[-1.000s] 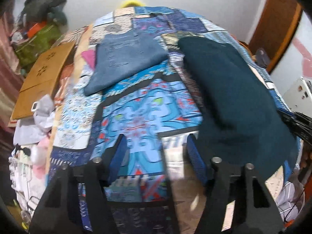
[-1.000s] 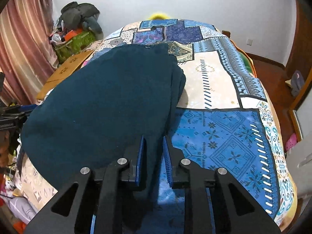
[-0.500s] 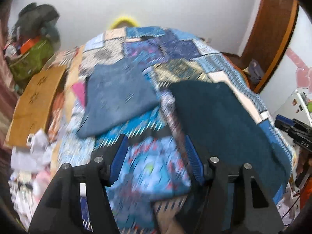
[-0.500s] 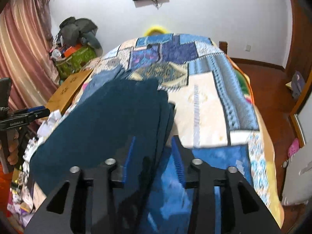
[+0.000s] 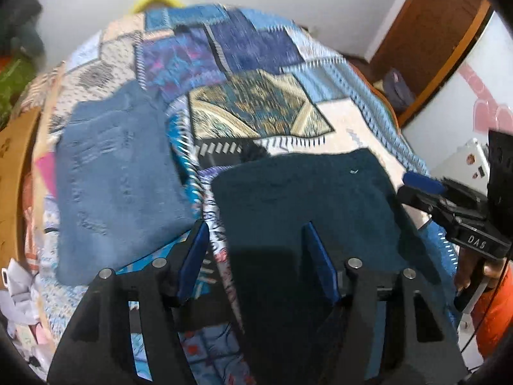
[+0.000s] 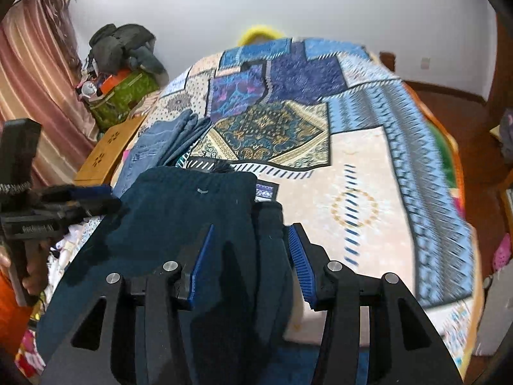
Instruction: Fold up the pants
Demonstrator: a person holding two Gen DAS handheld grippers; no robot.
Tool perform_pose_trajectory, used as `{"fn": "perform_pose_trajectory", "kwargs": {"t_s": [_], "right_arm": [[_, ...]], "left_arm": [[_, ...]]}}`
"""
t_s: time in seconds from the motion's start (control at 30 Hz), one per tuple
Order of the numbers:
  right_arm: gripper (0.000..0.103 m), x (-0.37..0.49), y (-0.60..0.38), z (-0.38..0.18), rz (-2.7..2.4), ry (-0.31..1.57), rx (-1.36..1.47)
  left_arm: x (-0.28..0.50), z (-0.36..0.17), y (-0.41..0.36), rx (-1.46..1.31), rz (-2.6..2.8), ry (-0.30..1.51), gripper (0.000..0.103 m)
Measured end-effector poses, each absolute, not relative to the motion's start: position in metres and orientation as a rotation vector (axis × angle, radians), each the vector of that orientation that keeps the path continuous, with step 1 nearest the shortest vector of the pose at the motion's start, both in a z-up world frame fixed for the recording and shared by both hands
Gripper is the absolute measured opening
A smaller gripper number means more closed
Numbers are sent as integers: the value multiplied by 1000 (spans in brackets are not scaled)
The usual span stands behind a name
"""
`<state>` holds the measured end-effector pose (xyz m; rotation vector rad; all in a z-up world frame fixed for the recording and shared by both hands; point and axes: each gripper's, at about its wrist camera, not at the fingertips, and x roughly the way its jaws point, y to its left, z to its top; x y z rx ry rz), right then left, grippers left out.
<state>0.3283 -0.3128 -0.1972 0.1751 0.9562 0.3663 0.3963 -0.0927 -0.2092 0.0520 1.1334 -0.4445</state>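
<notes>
Dark teal pants [image 5: 307, 205] lie folded on the patchwork bed cover [image 5: 256, 112]; they also show in the right wrist view [image 6: 179, 211]. My left gripper [image 5: 256, 250] is open, its jaws wide apart over the pants' left edge. My right gripper [image 6: 248, 250] is open above the pants' thick right fold, holding nothing. Each gripper shows in the other's view: the right gripper at the right of the left wrist view [image 5: 449, 202], the left gripper at the left of the right wrist view [image 6: 48, 211].
Folded blue jeans [image 5: 118, 179] lie on the bed left of the teal pants, also in the right wrist view [image 6: 160, 147]. A wooden board [image 6: 105, 154] and a green bag [image 6: 121, 99] stand beside the bed's left. A wooden door [image 5: 426, 32] is at right.
My right gripper has opened and let go of the pants' fold. Both grippers have moved forward over the pants, which now look shorter and folded over.
</notes>
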Motion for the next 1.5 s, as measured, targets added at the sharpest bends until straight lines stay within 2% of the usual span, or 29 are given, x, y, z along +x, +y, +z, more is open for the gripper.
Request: {"fn": "perform_pose_trajectory", "kwargs": {"t_s": [0.1, 0.13, 0.2, 0.27, 0.5, 0.77, 0.83, 0.87, 0.9, 0.97, 1.0, 1.03, 1.17, 1.23, 1.5], "right_arm": [[41, 339, -306, -205, 410, 1013, 161], [37, 339, -303, -208, 417, 1019, 152], [19, 342, -300, -211, 423, 1021, 124], [12, 340, -299, -211, 404, 991, 88], [10, 336, -299, -223, 362, 997, 23], [11, 310, -305, -181, 344, 922, -19], [14, 299, -306, -169, 344, 892, -20], [21, 293, -306, -163, 344, 878, -17], [33, 287, -307, -158, 342, 864, -11], [52, 276, -307, -149, 339, 833, -2], [59, 271, -306, -146, 336, 818, -3], [61, 263, -305, -142, 334, 806, -10], [82, 247, -301, -140, 332, 799, -34], [85, 240, -300, -142, 326, 796, -37], [86, 238, -307, -184, 325, 936, 25]], "left_arm": [[399, -216, -106, 118, -450, 1125, 61], [400, -216, -109, 134, -449, 1116, 60], [399, -218, -112, 159, -434, 1102, 52], [401, -223, -112, 176, -406, 1099, 45], [405, -233, -106, 154, -373, 1107, 44], [382, -187, -96, 151, -351, 1002, 43], [370, -168, -92, 146, -362, 963, 43], [366, -163, -91, 148, -369, 955, 45], [361, -157, -90, 150, -378, 948, 48], [350, -145, -88, 150, -384, 925, 65], [346, -141, -87, 149, -384, 915, 70], [340, -138, -85, 149, -384, 908, 78], [330, -139, -81, 129, -397, 948, 92], [328, -147, -79, 101, -413, 993, 97], [341, -203, -83, 80, -406, 1222, 98]]}}
